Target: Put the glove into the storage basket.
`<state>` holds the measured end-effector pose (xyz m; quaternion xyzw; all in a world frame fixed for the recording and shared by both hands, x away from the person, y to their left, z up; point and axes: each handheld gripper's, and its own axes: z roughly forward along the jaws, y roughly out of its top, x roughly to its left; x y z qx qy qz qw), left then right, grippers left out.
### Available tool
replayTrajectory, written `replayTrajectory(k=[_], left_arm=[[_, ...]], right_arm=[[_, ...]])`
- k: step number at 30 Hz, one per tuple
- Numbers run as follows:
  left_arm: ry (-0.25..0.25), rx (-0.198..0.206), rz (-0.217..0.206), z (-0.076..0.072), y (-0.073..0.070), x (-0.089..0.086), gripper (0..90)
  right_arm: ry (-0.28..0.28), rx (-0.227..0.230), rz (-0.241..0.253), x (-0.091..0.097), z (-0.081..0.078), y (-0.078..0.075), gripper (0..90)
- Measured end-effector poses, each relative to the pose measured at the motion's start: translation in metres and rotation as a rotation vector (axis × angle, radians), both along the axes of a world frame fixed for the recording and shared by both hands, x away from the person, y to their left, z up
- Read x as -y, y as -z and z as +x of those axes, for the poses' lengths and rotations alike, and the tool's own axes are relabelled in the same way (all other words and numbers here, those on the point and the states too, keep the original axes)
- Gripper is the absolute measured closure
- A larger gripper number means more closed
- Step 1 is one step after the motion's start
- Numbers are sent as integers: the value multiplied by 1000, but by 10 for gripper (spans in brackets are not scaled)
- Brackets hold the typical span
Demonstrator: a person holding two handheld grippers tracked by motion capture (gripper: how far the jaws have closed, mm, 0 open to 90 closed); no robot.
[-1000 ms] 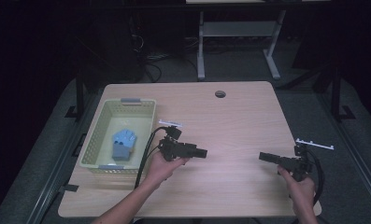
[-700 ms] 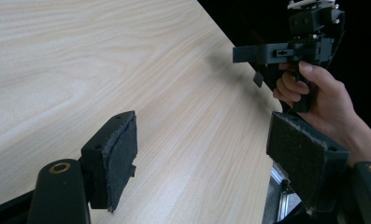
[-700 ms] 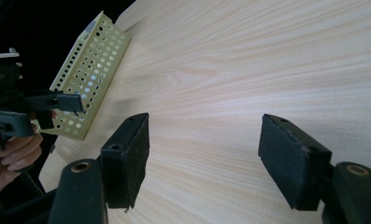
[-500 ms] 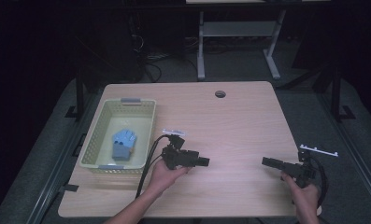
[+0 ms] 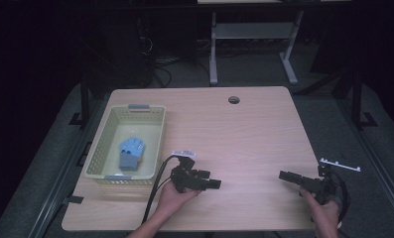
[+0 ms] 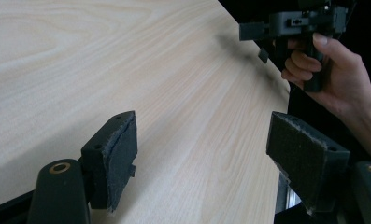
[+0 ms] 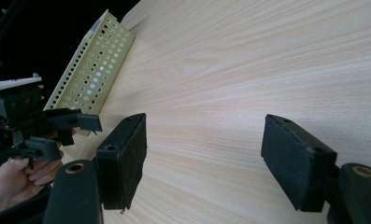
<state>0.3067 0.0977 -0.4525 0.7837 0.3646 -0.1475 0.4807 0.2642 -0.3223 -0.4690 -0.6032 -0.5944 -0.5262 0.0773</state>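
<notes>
High view: my left tool (image 5: 215, 184) sits low over the bench (image 5: 244, 129), jaws pointing toward my right tool (image 5: 283, 175), which hangs near the bench's right-front corner pointing back at it. The blue thing (image 5: 131, 151), prob a folded cloth or glove, lies in the yellow basket (image 5: 107, 144), behind and to the outer side of the left tool, i.e. opposite to where its jaws face; its long axis runs roughly along the basket's length. Left tool is much nearer, so I'd judge that one has to swing round to reach in. Left gripper view: left tool (image 6: 202, 154) wide open, nothing btwn pads, bare wood under; right tool (image 6: 251, 31) ahead, held in a hand. Right gripper view: right tool (image 7: 204, 154) also wide open, empty; basket wall (image 7: 96, 63) far ahead-left, left tool (image 7: 92, 122) in front of it. Basket wall hides the blue thing here; can't tell exactly what it is.
</notes>
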Motion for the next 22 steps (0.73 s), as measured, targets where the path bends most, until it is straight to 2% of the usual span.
replayTrajectory(k=[4, 10, 13, 16, 22], left_arm=[[-2, 19, -14, -8, 5, -3, 246], [14, 10, 4, -16, 14, -2, 246], [22, 0, -2, -20, 18, 0, 246], [28, 0, -7, -21, 17, -1, 246], [31, 33, -9, -26, 13, -4, 245]], right_arm=[[2, -1, 2, -1, 0, 0, 297], [4, 1, 10, 0, 0, 1, 292], [-1, 6, 24, -2, -1, 1, 289], [-4, 14, 18, -3, -1, 0, 286], [-15, 23, 28, -2, -2, 3, 272]])
